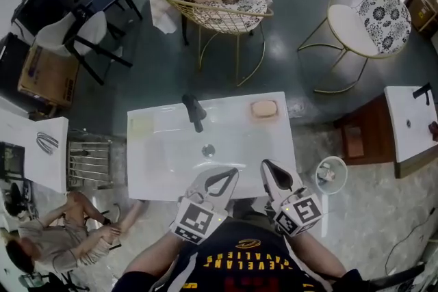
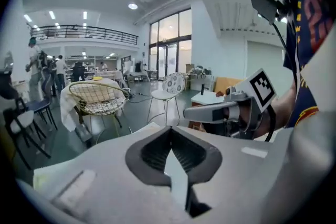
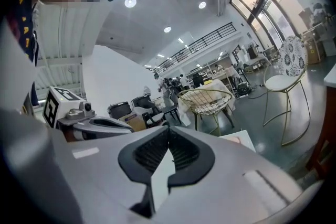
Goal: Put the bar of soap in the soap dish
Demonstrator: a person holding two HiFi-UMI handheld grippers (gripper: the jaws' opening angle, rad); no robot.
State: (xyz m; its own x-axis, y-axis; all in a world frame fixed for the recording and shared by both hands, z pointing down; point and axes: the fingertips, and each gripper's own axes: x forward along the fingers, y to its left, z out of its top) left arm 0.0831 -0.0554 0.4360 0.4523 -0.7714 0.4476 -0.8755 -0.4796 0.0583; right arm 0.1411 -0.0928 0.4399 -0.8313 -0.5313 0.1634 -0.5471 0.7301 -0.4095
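Verifying placement: left claw (image 1: 235, 172) and right claw (image 1: 266, 163) are closed, empty; confirm soap bar (image 1: 264, 109) lies flat inside soap dish (image 1: 251, 111), upper right of bench (image 1: 171, 161).

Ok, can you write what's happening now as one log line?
left gripper: jaws shut, empty | right gripper: jaws shut, empty | soap: in soap dish, far right corner of sink

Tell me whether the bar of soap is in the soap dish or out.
In, it seems: the pink bar of soap sits within the pale rim of the soap dish.
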